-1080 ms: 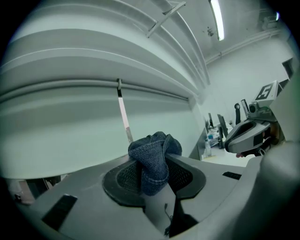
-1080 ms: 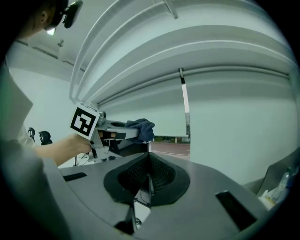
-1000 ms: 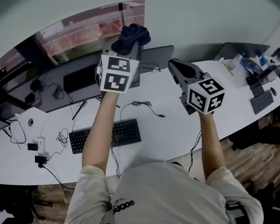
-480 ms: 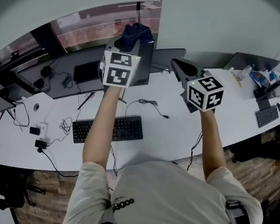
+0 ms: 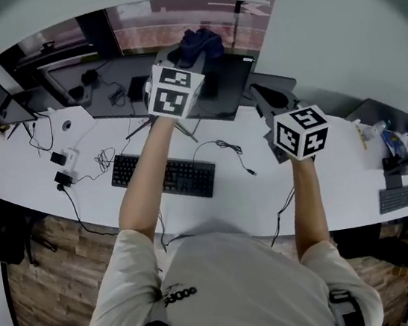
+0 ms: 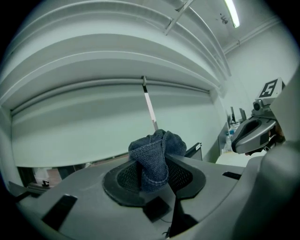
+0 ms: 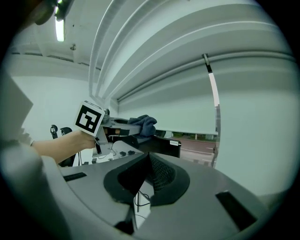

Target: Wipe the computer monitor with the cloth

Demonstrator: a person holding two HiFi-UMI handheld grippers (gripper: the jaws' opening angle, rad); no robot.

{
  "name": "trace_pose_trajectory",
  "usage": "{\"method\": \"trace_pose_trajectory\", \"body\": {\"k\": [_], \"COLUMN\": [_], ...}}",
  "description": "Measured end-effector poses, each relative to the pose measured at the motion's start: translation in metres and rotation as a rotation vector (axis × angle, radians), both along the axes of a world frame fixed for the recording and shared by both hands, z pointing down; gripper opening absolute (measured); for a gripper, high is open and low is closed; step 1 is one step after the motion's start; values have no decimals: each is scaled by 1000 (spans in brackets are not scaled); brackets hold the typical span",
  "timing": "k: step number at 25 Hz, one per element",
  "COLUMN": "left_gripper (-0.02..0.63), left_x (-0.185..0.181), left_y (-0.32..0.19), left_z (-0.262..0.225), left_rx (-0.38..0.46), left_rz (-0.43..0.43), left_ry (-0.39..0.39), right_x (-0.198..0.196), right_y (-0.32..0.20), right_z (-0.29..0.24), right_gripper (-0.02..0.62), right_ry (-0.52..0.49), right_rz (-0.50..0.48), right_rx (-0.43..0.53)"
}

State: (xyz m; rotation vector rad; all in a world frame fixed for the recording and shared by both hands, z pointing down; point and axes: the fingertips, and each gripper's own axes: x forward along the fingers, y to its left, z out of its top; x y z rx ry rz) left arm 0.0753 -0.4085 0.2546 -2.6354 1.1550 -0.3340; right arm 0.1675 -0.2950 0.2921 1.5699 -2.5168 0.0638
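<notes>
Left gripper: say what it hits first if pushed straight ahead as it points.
Probably the pale window blind; the left gripper, shut on the cloth, seems aimed just over the monitor. Depth unclear.

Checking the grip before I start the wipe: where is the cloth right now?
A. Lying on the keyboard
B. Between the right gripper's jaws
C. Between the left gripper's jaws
C: the left gripper view shows the dark blue cloth pinched between the jaws of the left gripper, while the right gripper has nothing between its jaws.
</notes>
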Motion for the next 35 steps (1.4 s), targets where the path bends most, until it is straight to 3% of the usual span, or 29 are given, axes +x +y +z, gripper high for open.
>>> {"method": "trace_pose_trajectory", "body": {"k": [8,20,23,30,35], "left_gripper": [130,130,130,130,130], "left_x": [-47,-122,-147,-214,-280], "left_y": [-15,-39,-47,-67,-88], "left_z": [2,4,4,2,4], "left_rx": [-28,-46,-48,-18,-19], "left_rz": [-93,-76,-83,-97,-120], "left_ry": [25,48,50,60,61], "right_x": [-46,-123,-148,-200,-259], "right_y": [-11,-31,-38,-65,-93], "right_z": [11,22,21,23,29], "right_gripper": [-3,-3,-3,-3,-3], "right_ry": [-18,-28,-51,-23,31], "right_rz": [-119,-125,-136,-149,-143], "right_rx": [-24,-13,-14,-19,-14]}}
